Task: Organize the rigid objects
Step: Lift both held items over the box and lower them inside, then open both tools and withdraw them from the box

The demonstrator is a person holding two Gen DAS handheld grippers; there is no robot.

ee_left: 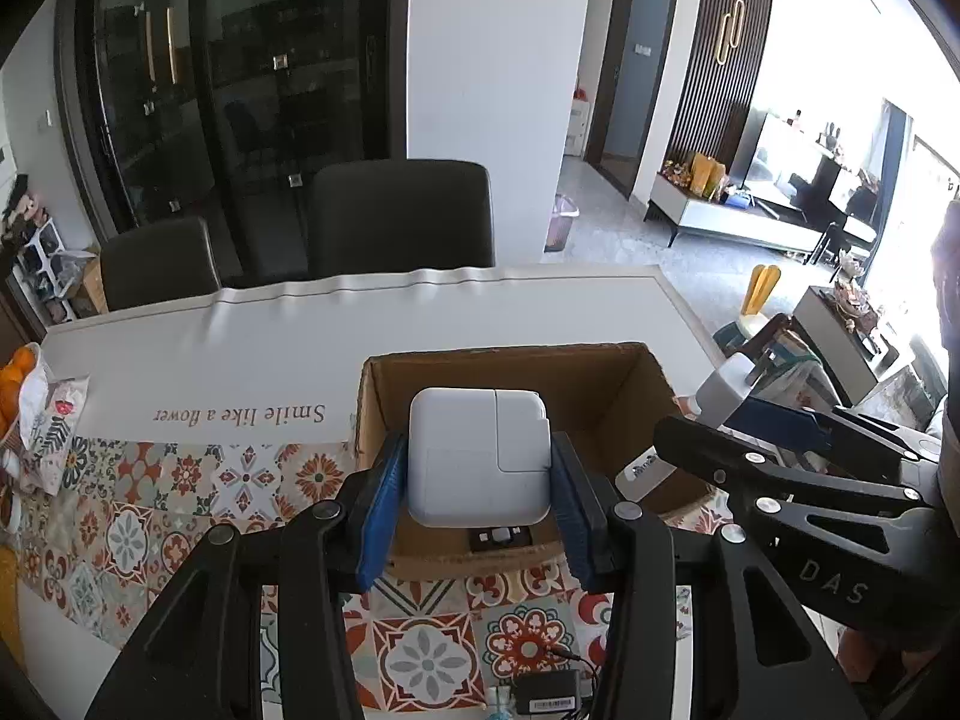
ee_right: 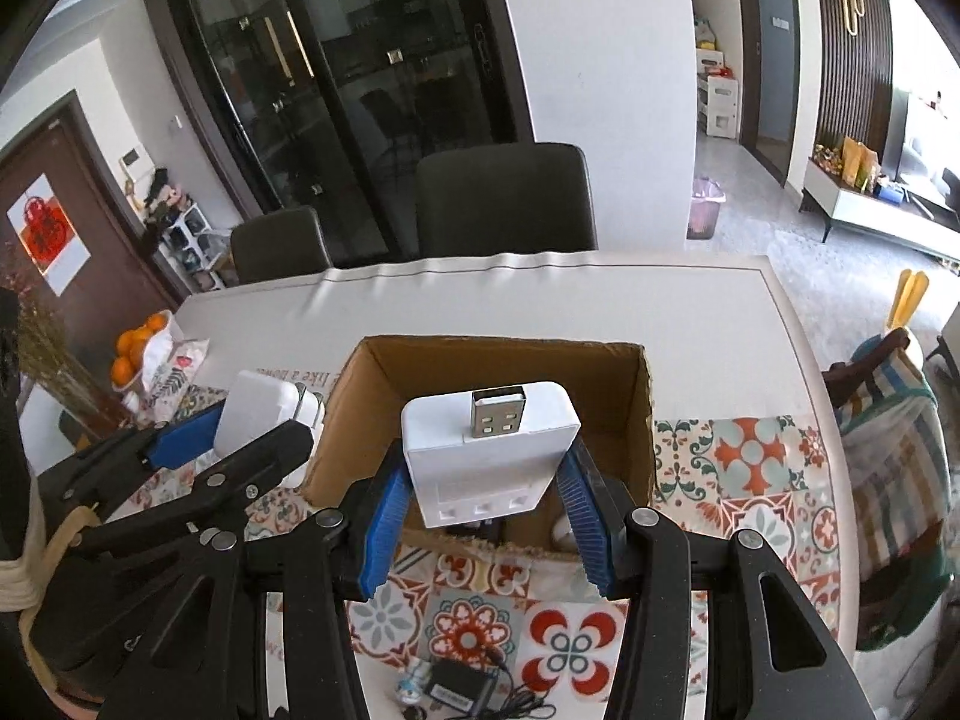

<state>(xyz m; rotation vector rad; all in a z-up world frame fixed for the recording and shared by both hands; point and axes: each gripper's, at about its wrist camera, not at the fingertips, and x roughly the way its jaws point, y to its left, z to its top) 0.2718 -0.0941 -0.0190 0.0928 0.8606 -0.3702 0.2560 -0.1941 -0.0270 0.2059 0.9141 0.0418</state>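
Observation:
My left gripper (ee_left: 477,480) is shut on a white square power adapter (ee_left: 479,456) and holds it over the near edge of an open cardboard box (ee_left: 606,381). My right gripper (ee_right: 480,492) is shut on a white USB charger (ee_right: 489,450) with its metal plug pointing away, above the same box (ee_right: 624,384). The right gripper shows at the right of the left wrist view (ee_left: 780,456); the left gripper with its adapter (ee_right: 258,420) shows at the left of the right wrist view. Small dark items lie inside the box (ee_left: 501,537).
A black adapter with a cable (ee_right: 462,684) and a small figurine (ee_right: 414,687) lie on the patterned tablecloth (ee_right: 750,456) near me. Oranges (ee_right: 135,348) and a bag sit at the table's left. Two dark chairs (ee_right: 507,198) stand behind the table.

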